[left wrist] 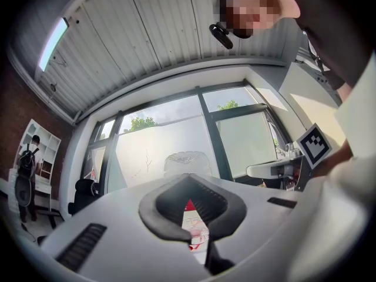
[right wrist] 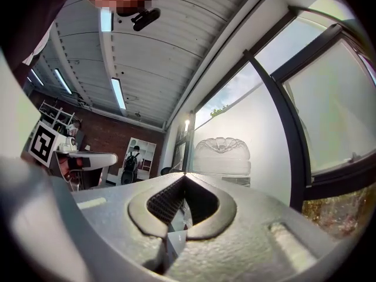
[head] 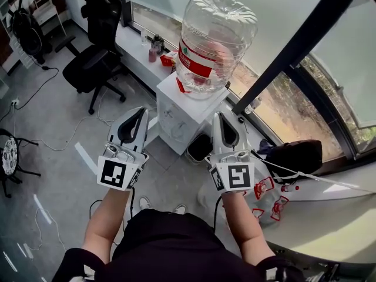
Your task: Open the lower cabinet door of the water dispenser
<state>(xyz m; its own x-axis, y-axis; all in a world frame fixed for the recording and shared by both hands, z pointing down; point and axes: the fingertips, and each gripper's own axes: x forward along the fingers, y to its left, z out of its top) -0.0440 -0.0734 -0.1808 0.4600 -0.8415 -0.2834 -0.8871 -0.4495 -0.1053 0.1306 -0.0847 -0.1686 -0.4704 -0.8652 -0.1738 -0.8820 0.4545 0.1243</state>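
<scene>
The white water dispenser (head: 176, 119) stands against the window with a big clear bottle (head: 211, 40) with a red label on top. Its front face shows between my two grippers; I cannot make out the lower door's handle. My left gripper (head: 143, 110) is held in the air to the left of the dispenser, shut and holding nothing. My right gripper (head: 218, 115) is held at its right corner, also shut and holding nothing. In the left gripper view the touching tips (left wrist: 188, 176) point at the bottle (left wrist: 187, 160). In the right gripper view the shut gripper (right wrist: 185, 175) sits below the bottle (right wrist: 223, 154).
A black bin (head: 200, 147) stands at the dispenser's right foot. A black office chair (head: 94, 63) is to the left, and a black bag (head: 294, 154) and a printed plastic bag (head: 267, 195) to the right. Small items sit on the window sill (head: 135, 40). Cables cross the floor.
</scene>
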